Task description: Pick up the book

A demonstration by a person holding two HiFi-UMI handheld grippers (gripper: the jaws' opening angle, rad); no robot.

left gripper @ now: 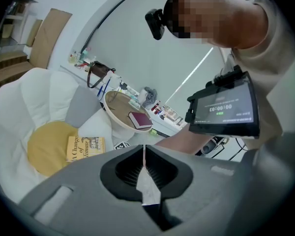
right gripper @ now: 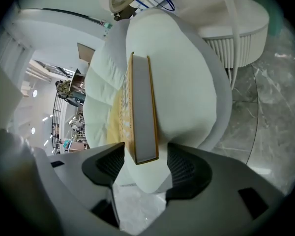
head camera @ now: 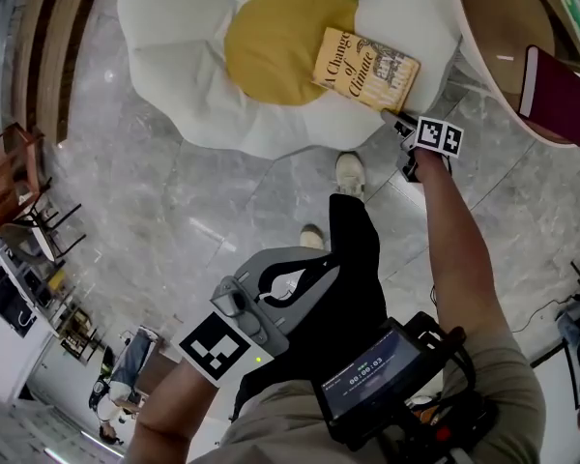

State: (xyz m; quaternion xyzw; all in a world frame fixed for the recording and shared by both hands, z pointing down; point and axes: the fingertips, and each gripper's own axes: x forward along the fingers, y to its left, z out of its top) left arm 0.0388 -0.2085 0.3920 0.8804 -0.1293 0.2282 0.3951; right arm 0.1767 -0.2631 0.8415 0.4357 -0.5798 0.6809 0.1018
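Note:
A yellow book (head camera: 365,69) lies flat on a white flower-shaped cushion (head camera: 174,56), at the right edge of its yellow centre. In the head view my right gripper (head camera: 394,119) reaches down to the book's near corner. The right gripper view shows that corner of the book (right gripper: 141,117) edge-on between the jaws of my right gripper (right gripper: 145,157). Both pads (right gripper: 183,167) stand apart from the book, so the gripper is open. My left gripper (head camera: 309,271) hangs close to my body, away from the book, and its jaws (left gripper: 144,162) are shut on nothing.
A round wooden table (head camera: 503,27) stands right of the cushion with a maroon book (head camera: 558,93) on it. My feet (head camera: 350,172) stand on grey marble floor just short of the cushion. Chairs (head camera: 24,191) stand at the far left.

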